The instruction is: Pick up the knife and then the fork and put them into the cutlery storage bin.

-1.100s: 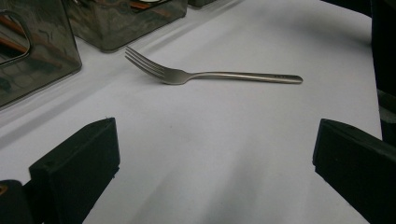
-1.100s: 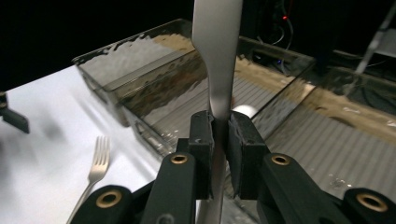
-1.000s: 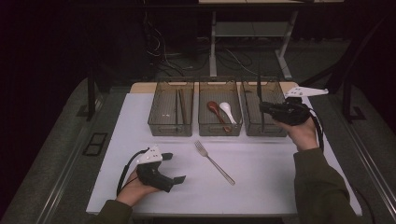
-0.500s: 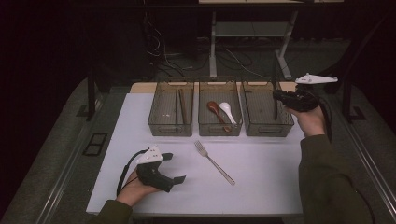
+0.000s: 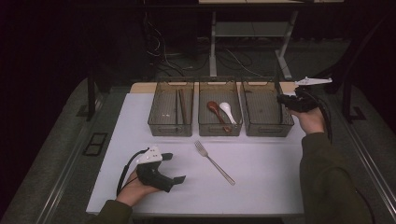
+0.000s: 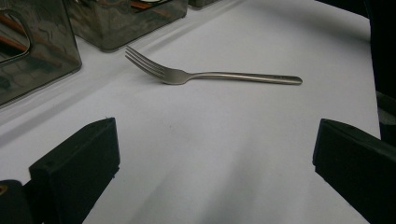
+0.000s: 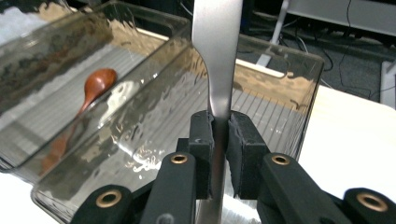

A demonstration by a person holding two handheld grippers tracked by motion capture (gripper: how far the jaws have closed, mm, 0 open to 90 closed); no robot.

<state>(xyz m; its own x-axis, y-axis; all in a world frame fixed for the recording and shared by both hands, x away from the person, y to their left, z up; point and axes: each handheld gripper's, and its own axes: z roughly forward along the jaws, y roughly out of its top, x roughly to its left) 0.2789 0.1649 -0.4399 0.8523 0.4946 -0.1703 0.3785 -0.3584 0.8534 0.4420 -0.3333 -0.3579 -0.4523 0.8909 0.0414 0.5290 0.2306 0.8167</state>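
Steel utensil (image 7: 217, 60), standing upright, is being pinched by the right gripper (image 7: 219, 135) beside the rightmost bin (image 5: 266, 108).

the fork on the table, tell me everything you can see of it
The fork is plain silvery metal with a matte sheen, four tines, a narrow neck and a long slim handle with a rounded end. It lies flat on the white table surface, diagonal in the high view, tines toward the clear bins and handle toward the person. Nothing touches it; the left gripper rests on the table beside it, jaws open and empty.
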